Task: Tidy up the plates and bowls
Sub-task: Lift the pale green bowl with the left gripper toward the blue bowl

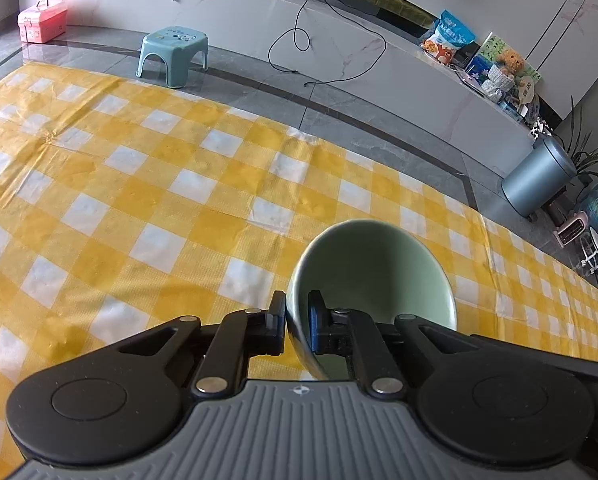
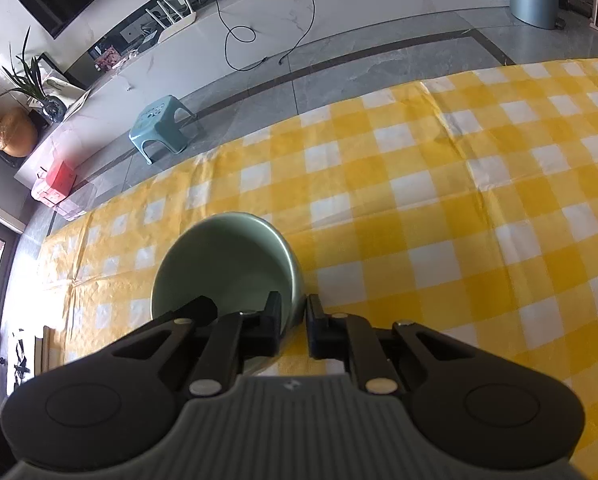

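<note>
In the left wrist view my left gripper (image 1: 297, 316) is shut on the near-left rim of a pale green bowl (image 1: 375, 268), one finger outside the wall and one inside. The bowl is tilted over the yellow checked tablecloth (image 1: 139, 184). In the right wrist view my right gripper (image 2: 294, 316) is shut on the right rim of a green bowl (image 2: 227, 264), left finger inside and right finger outside. That bowl is also tilted above the cloth (image 2: 439, 200). No plates are in view.
Beyond the table's far edge are grey floor tiles, a light blue stool (image 1: 173, 54) (image 2: 161, 126), a pink box (image 1: 41, 20), a black cable (image 1: 299, 40), a grey bin (image 1: 537, 176) and a low white marble shelf with clutter.
</note>
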Available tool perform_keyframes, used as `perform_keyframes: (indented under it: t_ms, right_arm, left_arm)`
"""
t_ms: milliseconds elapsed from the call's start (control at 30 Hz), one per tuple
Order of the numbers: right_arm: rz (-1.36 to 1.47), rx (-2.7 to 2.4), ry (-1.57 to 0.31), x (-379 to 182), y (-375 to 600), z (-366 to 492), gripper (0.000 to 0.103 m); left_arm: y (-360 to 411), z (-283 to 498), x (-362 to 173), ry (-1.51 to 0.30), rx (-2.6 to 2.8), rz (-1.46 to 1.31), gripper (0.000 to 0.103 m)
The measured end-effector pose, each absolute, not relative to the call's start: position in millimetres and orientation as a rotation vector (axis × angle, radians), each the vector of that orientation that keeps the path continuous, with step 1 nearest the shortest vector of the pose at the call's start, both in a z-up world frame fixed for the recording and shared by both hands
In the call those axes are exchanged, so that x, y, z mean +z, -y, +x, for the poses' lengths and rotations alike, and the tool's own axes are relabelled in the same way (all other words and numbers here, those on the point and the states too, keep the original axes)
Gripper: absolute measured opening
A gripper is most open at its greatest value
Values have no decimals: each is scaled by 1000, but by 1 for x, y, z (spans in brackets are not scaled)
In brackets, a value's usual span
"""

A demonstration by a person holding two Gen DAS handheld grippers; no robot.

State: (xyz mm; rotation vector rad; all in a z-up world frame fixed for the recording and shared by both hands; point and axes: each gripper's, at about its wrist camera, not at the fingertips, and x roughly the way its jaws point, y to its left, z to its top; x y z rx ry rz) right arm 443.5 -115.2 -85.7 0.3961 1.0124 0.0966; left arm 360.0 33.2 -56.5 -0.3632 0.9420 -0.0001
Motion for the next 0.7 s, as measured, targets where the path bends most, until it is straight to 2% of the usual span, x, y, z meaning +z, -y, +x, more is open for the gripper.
perform_keyframes:
  t_ms: [300, 700]
  right_arm:
    - [431, 128, -972, -54, 122, 394, 10]
    - [504, 162, -876, -1, 159, 276, 9]
  left_arm:
    - [-35, 308, -24, -901, 8, -398, 11]
    - [-10, 208, 34, -831, -70, -388, 11]
